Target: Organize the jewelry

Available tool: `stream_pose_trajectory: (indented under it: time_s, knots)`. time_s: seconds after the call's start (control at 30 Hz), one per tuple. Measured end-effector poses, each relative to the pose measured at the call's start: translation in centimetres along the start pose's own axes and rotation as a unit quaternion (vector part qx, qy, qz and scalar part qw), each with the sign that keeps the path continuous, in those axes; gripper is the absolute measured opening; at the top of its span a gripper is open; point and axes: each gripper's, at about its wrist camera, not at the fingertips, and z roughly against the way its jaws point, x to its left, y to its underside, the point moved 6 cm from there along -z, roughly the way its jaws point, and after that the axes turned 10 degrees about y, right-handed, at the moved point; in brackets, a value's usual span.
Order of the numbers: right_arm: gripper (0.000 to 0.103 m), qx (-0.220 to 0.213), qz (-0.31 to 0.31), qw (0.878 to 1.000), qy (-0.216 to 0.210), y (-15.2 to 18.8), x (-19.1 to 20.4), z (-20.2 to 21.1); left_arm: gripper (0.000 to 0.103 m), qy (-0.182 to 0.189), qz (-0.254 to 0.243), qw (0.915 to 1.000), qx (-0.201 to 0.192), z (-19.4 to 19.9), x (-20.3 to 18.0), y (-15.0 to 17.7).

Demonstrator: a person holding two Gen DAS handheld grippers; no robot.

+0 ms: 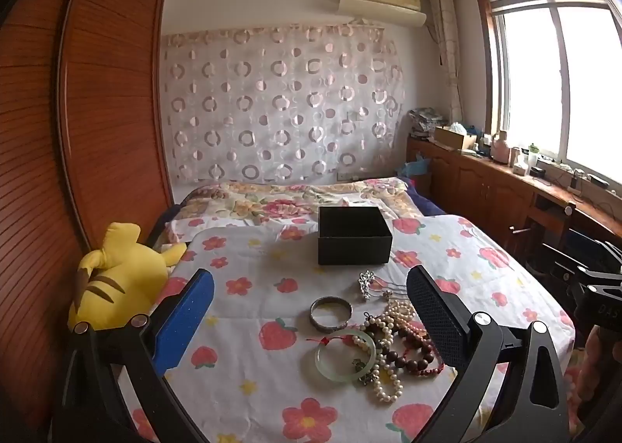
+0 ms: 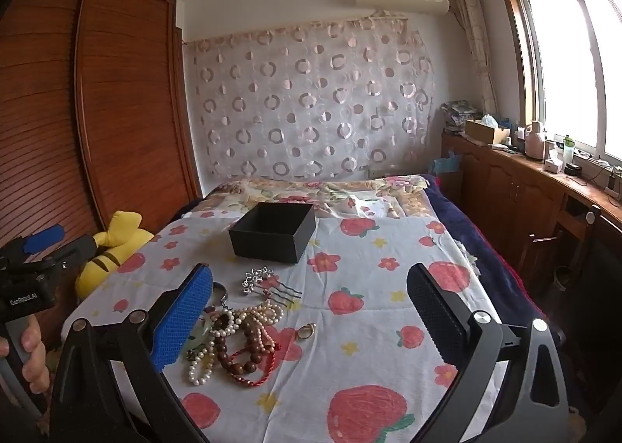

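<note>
Black square box (image 1: 354, 235) beyond tangled round-beaded jewelry (image 1: 392, 342) on printed cloth (image 1: 248, 345)

Jewelry pile (image 1: 388, 342) on bed (image 1: 248, 365), box (image 1: 353, 235) behind it, plush toy (image 1: 116, 283) at left.

One black box (image 1: 353, 235), one silver bangle (image 1: 330, 314) and one jade bangle (image 1: 345, 355) lie on the bed. One hair comb (image 2: 268, 285), one ring (image 2: 306, 331) and one yellow plush toy (image 1: 120, 281) show too. The tangled bead strands (image 1: 396, 345) cannot be counted.

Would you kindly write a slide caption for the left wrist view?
Open left gripper above a jewelry pile and silver bangle on a strawberry-print sheet, open black box behind.
</note>
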Motion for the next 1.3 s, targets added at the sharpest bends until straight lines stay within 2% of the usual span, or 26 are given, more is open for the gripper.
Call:
stream_pose_trajectory:
  time_s: [0.47,0.9,0.93,1.3]
  knots:
    - [0.101,0.0,0.0,1.0,0.0,0.1,0.0,0.1,0.096,0.001,0.001,1.0,0.001,-0.8,0.1,0.0]
    - [0.101,0.002,-0.004,1.0,-0.002,0.3,1.0,0.0,0.096,0.004,0.003,0.9999,-0.011,1.0,-1.0,-0.7]
    - [0.101,0.002,-0.004,1.0,-0.004,0.8,-0.1,-0.3,0.096,0.004,0.003,0.9999,-0.011,1.0,-0.8,-0.7]
    - [0.101,0.002,-0.003,1.0,-0.003,0.6,-0.2,-0.2,0.096,0.005,0.002,0.9999,-0.012,1.0,-1.0,-0.6]
